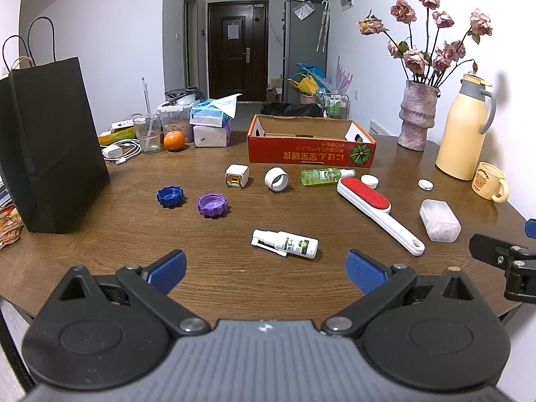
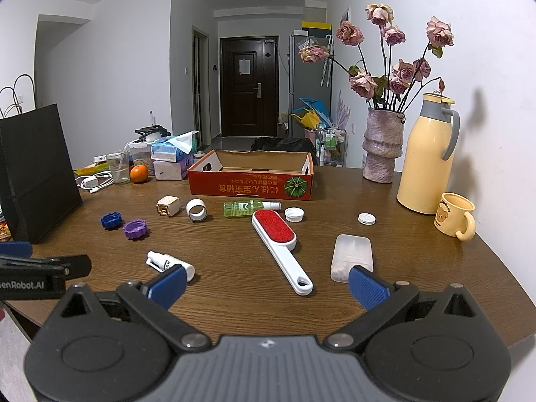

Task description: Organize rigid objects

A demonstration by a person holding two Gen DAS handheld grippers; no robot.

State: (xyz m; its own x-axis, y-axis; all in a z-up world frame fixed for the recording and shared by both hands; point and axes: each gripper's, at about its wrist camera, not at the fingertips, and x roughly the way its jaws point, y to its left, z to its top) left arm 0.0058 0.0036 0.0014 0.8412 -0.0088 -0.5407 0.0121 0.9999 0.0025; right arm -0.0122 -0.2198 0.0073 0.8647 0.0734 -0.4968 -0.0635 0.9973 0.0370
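Small items lie scattered on the wooden table (image 1: 207, 288) before an empty red cardboard box (image 1: 311, 150) (image 2: 249, 186). Among them are a white spray bottle (image 1: 286, 243) (image 2: 169, 263), a red-and-white lint brush (image 1: 378, 212) (image 2: 279, 246), a translucent case (image 1: 439, 220) (image 2: 351, 256), a green spray bottle (image 1: 323, 176) (image 2: 249, 207), a white ring (image 1: 276, 179) (image 2: 196, 209), a charger cube (image 1: 237, 176) (image 2: 168, 206), and a blue cap (image 1: 170, 196) (image 2: 111, 220) beside a purple cap (image 1: 211, 204) (image 2: 135, 229). My left gripper (image 1: 266, 269) hangs open just short of the white spray bottle. My right gripper (image 2: 268, 284) is open near the brush handle.
A black paper bag (image 1: 50, 147) stands at the left. A vase of dried roses (image 1: 417, 120), a yellow thermos (image 1: 464, 127) and a bear mug (image 1: 489, 181) line the right wall. Tissue packs (image 1: 211, 117), an orange (image 1: 174, 140), a glass and cables sit at the back left.
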